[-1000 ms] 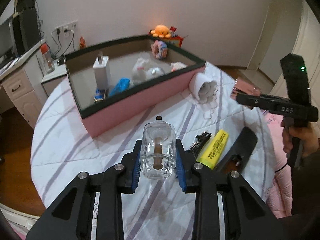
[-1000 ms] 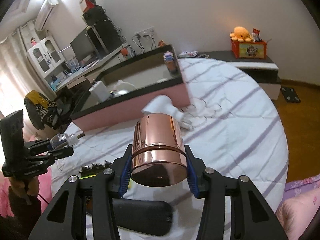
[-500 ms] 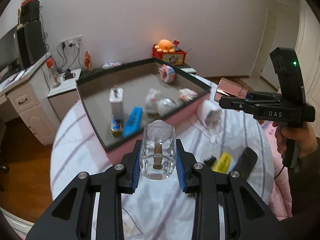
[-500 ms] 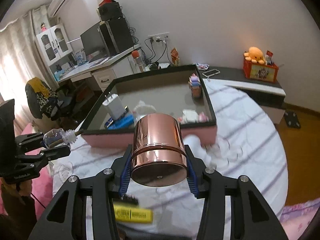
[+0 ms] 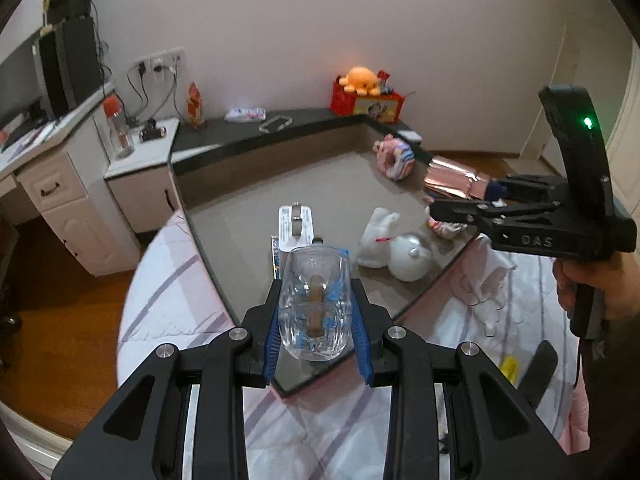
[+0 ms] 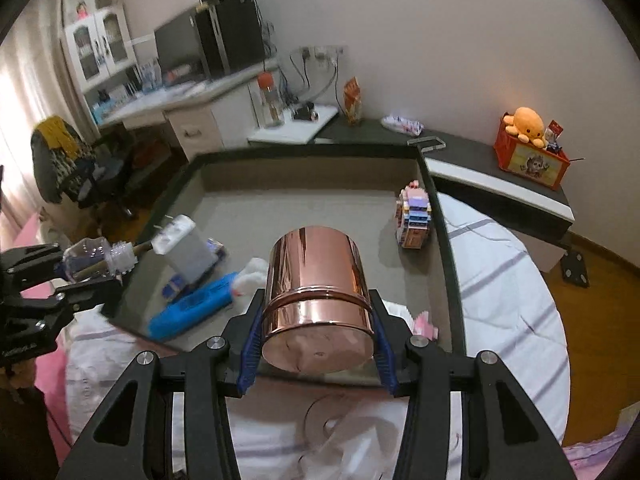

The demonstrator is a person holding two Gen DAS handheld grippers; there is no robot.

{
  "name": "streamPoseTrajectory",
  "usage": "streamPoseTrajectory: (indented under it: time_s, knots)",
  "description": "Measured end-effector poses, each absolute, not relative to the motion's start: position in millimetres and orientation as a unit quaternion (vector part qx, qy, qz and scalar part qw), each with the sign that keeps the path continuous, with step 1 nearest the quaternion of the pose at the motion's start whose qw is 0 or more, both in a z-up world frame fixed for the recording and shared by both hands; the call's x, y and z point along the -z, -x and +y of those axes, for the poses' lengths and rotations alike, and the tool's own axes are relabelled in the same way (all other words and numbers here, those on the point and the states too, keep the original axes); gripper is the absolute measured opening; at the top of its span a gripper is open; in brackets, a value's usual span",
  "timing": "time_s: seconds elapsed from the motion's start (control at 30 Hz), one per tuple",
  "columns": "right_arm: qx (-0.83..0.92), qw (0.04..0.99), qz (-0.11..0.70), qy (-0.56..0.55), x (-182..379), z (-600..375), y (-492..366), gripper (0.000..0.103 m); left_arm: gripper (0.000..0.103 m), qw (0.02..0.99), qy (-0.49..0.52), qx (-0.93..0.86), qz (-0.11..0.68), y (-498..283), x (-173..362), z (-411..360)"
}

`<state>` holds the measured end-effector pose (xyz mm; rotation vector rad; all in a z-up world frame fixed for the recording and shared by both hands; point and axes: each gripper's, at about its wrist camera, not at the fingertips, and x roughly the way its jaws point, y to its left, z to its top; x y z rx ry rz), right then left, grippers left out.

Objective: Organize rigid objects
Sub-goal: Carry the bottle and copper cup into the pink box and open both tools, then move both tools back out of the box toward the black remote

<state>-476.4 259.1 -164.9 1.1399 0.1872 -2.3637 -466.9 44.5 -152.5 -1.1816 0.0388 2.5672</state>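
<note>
Over the box [image 6: 448,248], both loads ready.
We clamp glass bottle [image 5: 316,304] left, copper cup [image 6: 316,300] right; floor at 12 o'clock.

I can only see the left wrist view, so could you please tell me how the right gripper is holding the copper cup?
Observer: The right gripper is shut on the copper cup near its closed base. The cup lies on its side, base towards the camera, above the near side of the box.
Operator: Thank you. Is anything hidden behind my glass bottle?
Observer: Yes, a blue case lies flat in the box beside the white charger.
</note>
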Motion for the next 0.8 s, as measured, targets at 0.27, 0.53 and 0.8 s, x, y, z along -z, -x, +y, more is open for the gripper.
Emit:
streamPoseTrajectory:
  time_s: [0.27, 0.53, 0.8]
  knots:
    - [0.855, 0.245, 0.087, -0.449, 188, 243, 502, 0.048, 0.031, 0.144, 0.441, -0.886, 0.003, 500, 178, 45]
    - [0.85, 0.26, 0.076, -0.452, 188, 238, 508, 0.048, 0.034, 0.102, 0.437, -0.893, -0.031, 520, 183, 37]
    - [0.861, 0.255, 0.072, -0.434, 179, 239, 497, 0.068, 0.089, 0.101, 0.404, -0.909, -0.016, 499, 164, 45]
